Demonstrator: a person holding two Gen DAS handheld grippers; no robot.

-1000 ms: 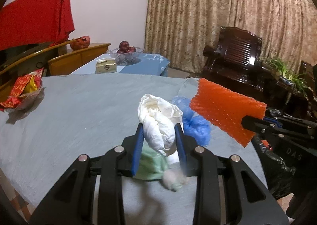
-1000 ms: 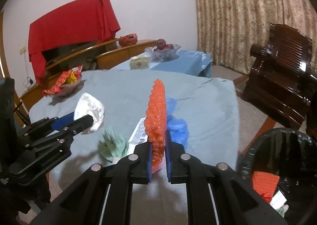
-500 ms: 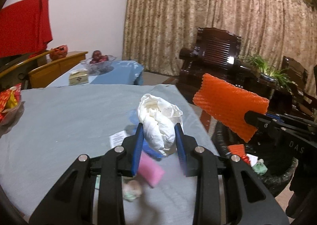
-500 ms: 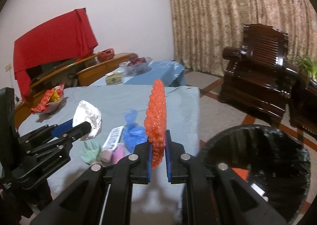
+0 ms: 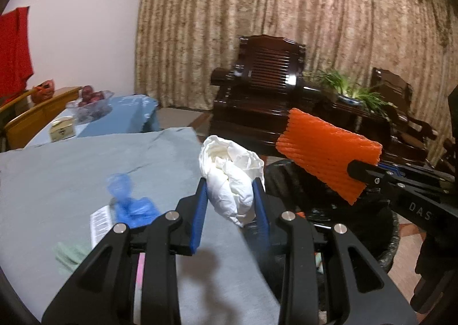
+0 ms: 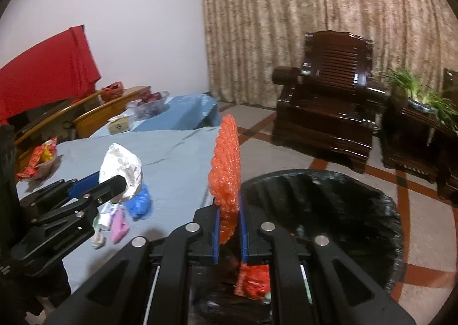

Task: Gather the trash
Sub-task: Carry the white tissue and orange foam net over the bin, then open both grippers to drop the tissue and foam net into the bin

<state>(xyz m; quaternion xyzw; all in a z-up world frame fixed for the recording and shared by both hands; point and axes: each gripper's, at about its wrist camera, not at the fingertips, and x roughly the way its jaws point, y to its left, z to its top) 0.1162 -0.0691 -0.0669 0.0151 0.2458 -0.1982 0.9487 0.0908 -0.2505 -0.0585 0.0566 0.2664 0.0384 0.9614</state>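
My left gripper is shut on a crumpled white paper wad and holds it at the table's right edge, beside the bin. My right gripper is shut on an orange foam net and holds it upright above the near rim of the black-lined trash bin. The net also shows in the left wrist view, over the bin. Red and white scraps lie inside the bin. A blue plastic piece, a white label strip, a pink piece and a green piece lie on the table.
The table has a grey-blue cloth. A red snack bag lies at its far left. A low table with a fruit bowl and a small box stands behind. Dark wooden armchairs and a plant stand to the right.
Both grippers have swung right with their loads, away from the table's middle. The bin now lies under the right gripper and close beside the left one.
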